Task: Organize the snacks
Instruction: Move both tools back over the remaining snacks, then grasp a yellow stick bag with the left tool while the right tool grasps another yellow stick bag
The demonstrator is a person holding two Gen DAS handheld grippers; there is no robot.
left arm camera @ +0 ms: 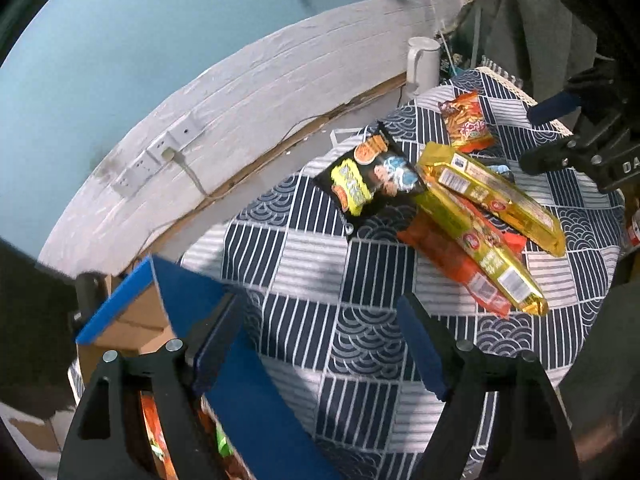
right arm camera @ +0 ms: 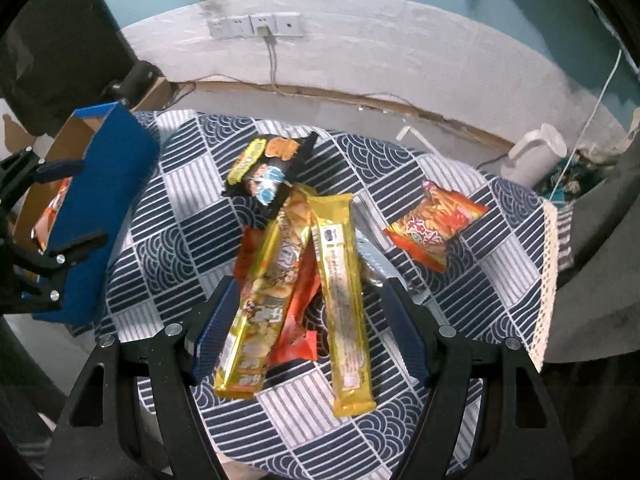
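**Ana:** Blue-and-white patterned cloth [right arm camera: 168, 208] covers the table, with a white brick wall [right arm camera: 360, 60] and its sockets [right arm camera: 256, 26] behind. What sits at the far left?

**Ben:** The blue cardboard box [right arm camera: 108, 168], open at the top, at the table's left edge, with an orange packet [right arm camera: 50, 212] inside. The left gripper [left arm camera: 320, 344] points steeply down there: one finger [left arm camera: 216, 340] hangs over the box wall, the other over bare cloth. Its jaws are spread wide and nothing is between the pads.

**Ana:** And the middle of the table?

**Ben:** A black snack bag [right arm camera: 268, 168] lies farthest back. In front of it, two long gold biscuit packs [right arm camera: 342, 292] lie across a red-orange pack [right arm camera: 298, 328], all loose in a heap.

**Ana:** Where is the right gripper?

**Ben:** The right gripper [right arm camera: 308, 328] tilts steeply down over that heap, its jaws well apart, straddling the gold packs. I cannot tell whether the left pad touches the nearer pack; it grips nothing.

**Ana:** Further right?

**Ben:** An orange chip bag [right arm camera: 434, 224] lies alone on the cloth, and a white kettle [right arm camera: 536, 152] stands beyond the table's far right edge.
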